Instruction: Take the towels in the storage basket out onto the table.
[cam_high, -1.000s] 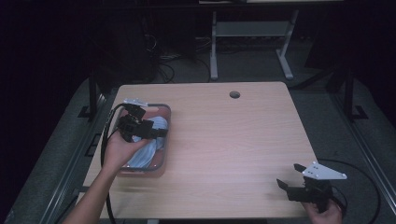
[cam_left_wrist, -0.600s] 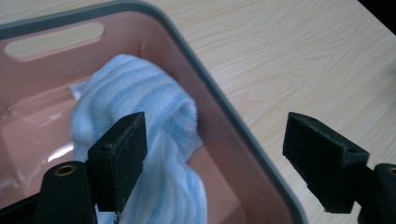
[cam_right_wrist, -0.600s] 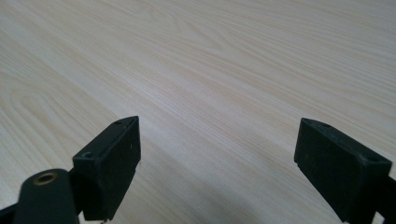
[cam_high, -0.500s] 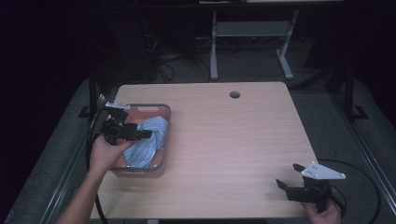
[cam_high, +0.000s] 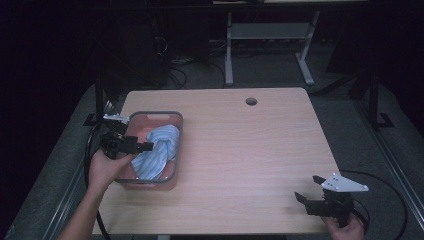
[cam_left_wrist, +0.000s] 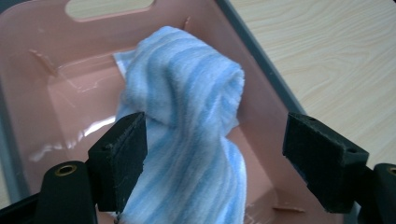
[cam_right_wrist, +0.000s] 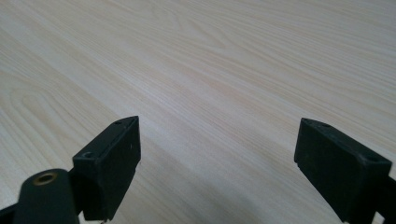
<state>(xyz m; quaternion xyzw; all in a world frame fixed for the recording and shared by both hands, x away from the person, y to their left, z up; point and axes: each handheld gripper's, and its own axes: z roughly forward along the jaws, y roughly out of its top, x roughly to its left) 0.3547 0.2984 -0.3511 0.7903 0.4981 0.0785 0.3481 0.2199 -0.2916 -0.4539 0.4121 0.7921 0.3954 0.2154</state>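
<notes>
My left gripper (cam_left_wrist: 215, 154) has its fingers (cam_left_wrist: 119, 158) spread wide, holding nothing, poised just above the blue striped towel (cam_left_wrist: 187, 121) (bunched up, one fold rising between them). The towel lies inside the pink basket (cam_high: 172, 150), which sits near the left edge of the surface (cam_high: 250, 150). My right gripper (cam_right_wrist: 233, 163) hovers low over bare wood at the near right corner, its fingers (cam_right_wrist: 109, 168) also wide apart and empty, well apart from the basket.

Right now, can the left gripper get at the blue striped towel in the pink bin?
Probably yes: the left gripper has its jaws open around the towel, and the bin is uncovered.
</notes>
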